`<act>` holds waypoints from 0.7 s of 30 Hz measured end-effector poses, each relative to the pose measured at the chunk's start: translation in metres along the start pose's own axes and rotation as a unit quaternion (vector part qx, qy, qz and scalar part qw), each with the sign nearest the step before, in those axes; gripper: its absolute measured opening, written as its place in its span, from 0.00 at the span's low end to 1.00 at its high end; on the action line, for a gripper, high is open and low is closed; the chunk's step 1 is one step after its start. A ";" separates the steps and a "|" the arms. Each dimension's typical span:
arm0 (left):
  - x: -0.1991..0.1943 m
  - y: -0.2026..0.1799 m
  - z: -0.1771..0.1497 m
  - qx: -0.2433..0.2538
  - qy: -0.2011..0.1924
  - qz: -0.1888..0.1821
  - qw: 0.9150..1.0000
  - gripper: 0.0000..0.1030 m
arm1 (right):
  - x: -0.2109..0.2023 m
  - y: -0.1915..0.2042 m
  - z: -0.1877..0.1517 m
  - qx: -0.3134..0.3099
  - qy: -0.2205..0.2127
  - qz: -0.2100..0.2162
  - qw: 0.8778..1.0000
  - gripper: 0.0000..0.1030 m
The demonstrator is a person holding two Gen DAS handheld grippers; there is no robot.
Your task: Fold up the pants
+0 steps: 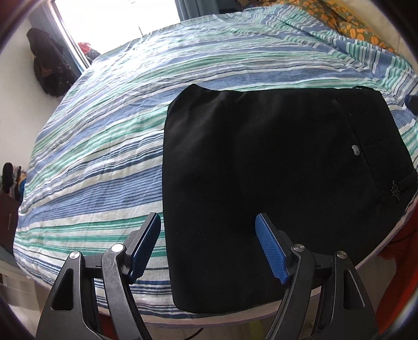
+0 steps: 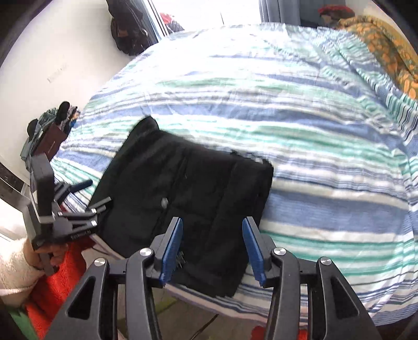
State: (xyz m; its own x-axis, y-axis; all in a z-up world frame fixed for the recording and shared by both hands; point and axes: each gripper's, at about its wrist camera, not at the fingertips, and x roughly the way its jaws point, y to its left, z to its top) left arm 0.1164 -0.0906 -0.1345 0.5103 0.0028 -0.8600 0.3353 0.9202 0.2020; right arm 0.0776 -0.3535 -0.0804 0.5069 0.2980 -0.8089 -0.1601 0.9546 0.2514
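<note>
- Left wrist view: black pants (image 1: 274,188) lie folded into a flat rectangle on the bed, atop the striped blue/green/white bedsheet (image 1: 125,136), near the bed's front edge.
- Left gripper (image 1: 209,227) hangs above the pants' left edge w/ fingers (image 1: 271,248) spread wide, nothing between them (one finger over the sheet, the other over black fabric).
- A small grey button (image 1: 355,149) shows toward the pants' right side.
- Orange-patterned blanket (image 1: 347,18) at the far right corner of the bed.
- Right wrist view (blurry): same pants (image 2: 188,193) at the bed's near edge.
- Right gripper (image 2: 212,235) above their near right part, fingers (image 2: 252,251) released & apart, gripping nothing.
- Left gripper (image 2: 86,198) seen at the pants' left side, held by a hand (image 2: 49,256) in a white sleeve.
</note>
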 end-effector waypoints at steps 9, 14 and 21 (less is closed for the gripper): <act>0.005 -0.003 0.000 0.006 0.007 0.000 1.000 0.77 | 0.084 0.008 -0.005 0.016 0.043 -0.013 0.999 0.47; 0.000 0.022 0.000 -0.017 0.011 -0.049 0.999 0.81 | 0.072 0.002 -0.020 0.033 0.035 0.001 0.999 0.45; 0.020 0.081 -0.007 -0.125 0.039 -0.133 0.982 0.85 | 0.026 -0.017 -0.058 0.048 0.020 0.000 0.999 0.66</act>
State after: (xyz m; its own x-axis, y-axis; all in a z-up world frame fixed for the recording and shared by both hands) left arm 0.1480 -0.0134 -0.1388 0.3650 -0.2294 -0.9023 0.2385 0.9599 -0.1476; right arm 0.0446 -0.3626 -0.1363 0.4726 0.2991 -0.8289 -0.0778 0.9511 0.2989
